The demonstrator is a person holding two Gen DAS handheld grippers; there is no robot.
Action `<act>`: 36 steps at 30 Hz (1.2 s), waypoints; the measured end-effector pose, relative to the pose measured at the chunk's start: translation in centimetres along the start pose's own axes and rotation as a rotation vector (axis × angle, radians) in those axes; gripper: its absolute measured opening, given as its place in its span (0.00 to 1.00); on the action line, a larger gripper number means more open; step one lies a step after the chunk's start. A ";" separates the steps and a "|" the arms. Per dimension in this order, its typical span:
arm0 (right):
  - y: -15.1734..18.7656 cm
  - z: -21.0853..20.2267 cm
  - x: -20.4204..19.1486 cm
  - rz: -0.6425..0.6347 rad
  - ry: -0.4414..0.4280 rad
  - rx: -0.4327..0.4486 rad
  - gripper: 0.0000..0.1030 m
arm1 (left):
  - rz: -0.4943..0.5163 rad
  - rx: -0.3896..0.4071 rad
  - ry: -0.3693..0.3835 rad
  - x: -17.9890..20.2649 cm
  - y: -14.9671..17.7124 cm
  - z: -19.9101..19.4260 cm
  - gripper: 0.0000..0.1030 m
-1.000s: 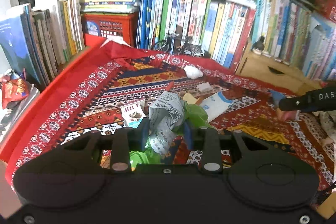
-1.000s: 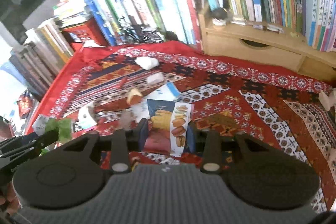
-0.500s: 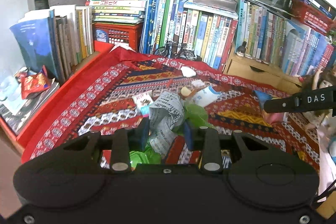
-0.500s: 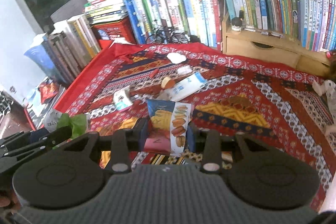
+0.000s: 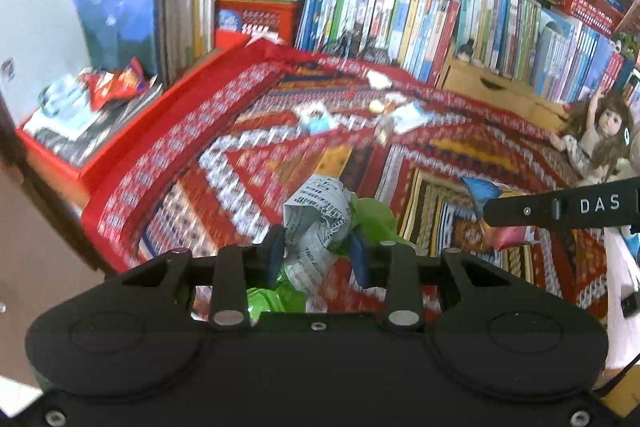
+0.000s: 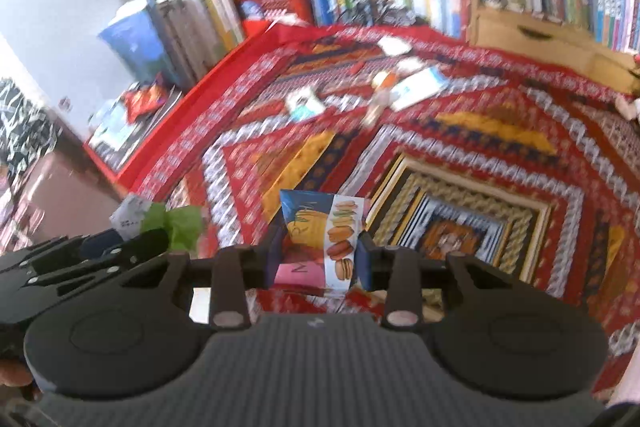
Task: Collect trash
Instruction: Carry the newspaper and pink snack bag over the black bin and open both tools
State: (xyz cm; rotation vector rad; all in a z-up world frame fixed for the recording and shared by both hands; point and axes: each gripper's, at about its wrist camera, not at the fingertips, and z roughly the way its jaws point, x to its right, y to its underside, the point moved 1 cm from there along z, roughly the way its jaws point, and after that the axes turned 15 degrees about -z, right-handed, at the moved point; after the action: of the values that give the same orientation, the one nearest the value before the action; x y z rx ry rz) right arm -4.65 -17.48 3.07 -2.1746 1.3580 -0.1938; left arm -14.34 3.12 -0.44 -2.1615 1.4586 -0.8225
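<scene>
The crumpled newspaper [image 5: 318,223] is pressed together with a piece of green plastic wrap [image 5: 372,221] between the blue pads of the left gripper [image 5: 318,255]. The jaws are only a little apart, closed tight on this bundle, which is lifted above the patterned red cloth [image 5: 208,147]. In the right wrist view the same bundle appears at the left edge, beside the dark fingers.

The snack packet [image 6: 322,239], printed with macarons, stands upright between the pads of the right gripper [image 6: 320,261]. These jaws are narrow too and press on both sides of the packet, which is also off the cloth.

Further away on the cloth lie other pieces of trash: a small carton [image 6: 304,103], a flat white and blue wrapper [image 6: 418,89], a white crumpled tissue [image 6: 394,45] and an orange and white piece [image 6: 382,81]. A red snack bag [image 5: 114,85] lies on a stack of magazines [image 5: 80,123] at the left, off the cloth. Rows of books [image 5: 400,19] stand along the back. A wooden box [image 5: 492,87] is under them at the right, and a doll [image 5: 598,135] leans near it.
</scene>
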 end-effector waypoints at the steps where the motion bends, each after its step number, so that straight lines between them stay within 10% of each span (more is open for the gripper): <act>1: 0.6 0.1 -0.9 -0.010 -0.008 -0.009 0.41 | -0.008 -0.006 -0.005 -0.7 0.7 -0.4 0.31; 19: 7.5 4.9 -11.9 -0.167 -0.136 -0.196 0.41 | -0.145 -0.145 -0.117 -10.3 10.7 -1.6 0.31; 36: 10.5 9.9 -13.7 -0.136 -0.214 -0.325 0.42 | -0.240 -0.319 -0.137 -14.5 15.6 2.9 0.32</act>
State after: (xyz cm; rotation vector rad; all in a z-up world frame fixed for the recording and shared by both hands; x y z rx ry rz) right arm -15.35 -5.30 -8.40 -2.4737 1.1867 0.2186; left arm -27.21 10.76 -15.82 -2.6131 1.3539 -0.5294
